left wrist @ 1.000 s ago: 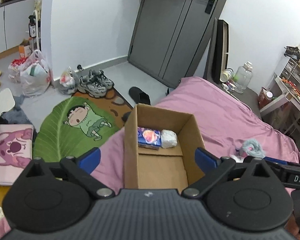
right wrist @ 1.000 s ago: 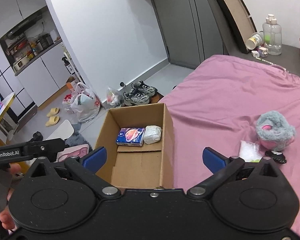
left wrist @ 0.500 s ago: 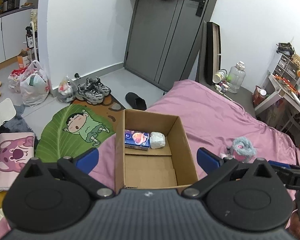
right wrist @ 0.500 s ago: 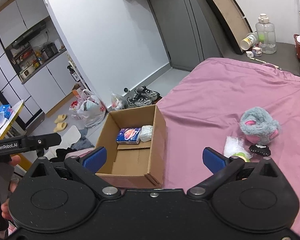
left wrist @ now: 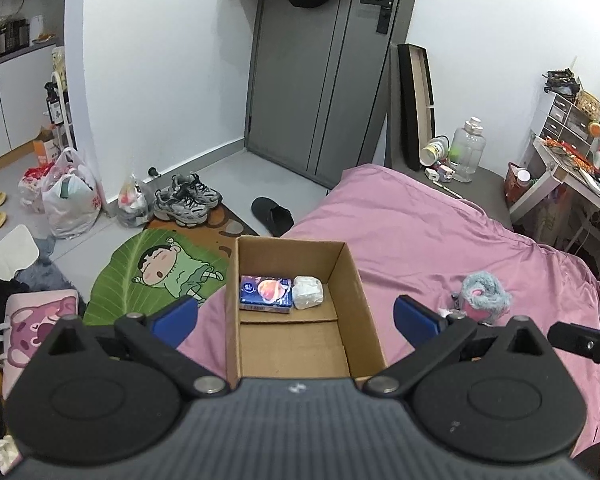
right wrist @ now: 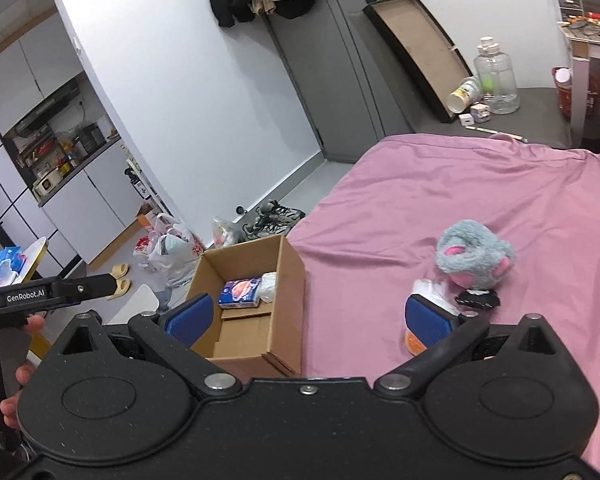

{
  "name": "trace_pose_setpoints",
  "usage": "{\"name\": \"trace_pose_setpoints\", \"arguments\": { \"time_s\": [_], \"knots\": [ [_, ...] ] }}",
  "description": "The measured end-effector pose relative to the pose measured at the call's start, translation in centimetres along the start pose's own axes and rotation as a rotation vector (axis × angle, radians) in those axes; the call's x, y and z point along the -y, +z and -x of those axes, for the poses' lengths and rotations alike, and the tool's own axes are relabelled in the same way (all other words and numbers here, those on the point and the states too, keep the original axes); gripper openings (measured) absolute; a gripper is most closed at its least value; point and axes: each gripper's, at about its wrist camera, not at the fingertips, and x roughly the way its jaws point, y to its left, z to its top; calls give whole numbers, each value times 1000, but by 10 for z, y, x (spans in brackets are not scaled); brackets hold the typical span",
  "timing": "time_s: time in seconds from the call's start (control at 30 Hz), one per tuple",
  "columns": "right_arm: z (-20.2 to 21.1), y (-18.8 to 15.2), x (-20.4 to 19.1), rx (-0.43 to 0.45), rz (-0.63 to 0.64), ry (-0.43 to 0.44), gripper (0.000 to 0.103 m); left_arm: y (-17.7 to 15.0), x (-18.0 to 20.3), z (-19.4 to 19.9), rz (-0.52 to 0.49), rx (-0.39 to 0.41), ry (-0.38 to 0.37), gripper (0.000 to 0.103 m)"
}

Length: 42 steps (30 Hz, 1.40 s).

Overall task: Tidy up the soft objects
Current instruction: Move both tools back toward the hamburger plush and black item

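Black grippers, blue fingers (left wrist: pixel 176 318), silver screws

Bed sheet (left wrist: pixel 440 240): plain pink. Cardboard box (left wrist: pixel 364 312): brown; inside, blue tissue pack (left wrist: pixel 266 295) with peach print, white bundle (left wrist: pixel 308 292). Plush toy (right wrist: pixel 474 254) beyond the jaws: grey with pink patches.

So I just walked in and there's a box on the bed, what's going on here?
A person is tidying soft things into the cardboard box on the pink bed. A blue tissue pack and a white bundle already lie at its far end. Both the left hand-held gripper and the right hand-held gripper are open and empty. The grey-and-pink plush toy and a small clear bag wait on the bed.
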Motion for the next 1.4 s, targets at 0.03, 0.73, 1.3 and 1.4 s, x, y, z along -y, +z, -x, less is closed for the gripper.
{"name": "trace_pose_setpoints", "arguments": {
  "time_s": [0.03,0.73,1.3,1.4],
  "knots": [
    [2,-1,2,1,-7,-1,103,0,1,0,2,1,-1,103],
    [33,-5,55,39,-58,-94,103,0,58,-32,-133,-62,-102,103],
    [21,-13,111,30,-128,-199,99,1,129,-100,-328,-134,-291,101],
    [10,-11,120,11,-141,-209,94,-2,145,-115,-385,-146,-320,100]
  ]
}}
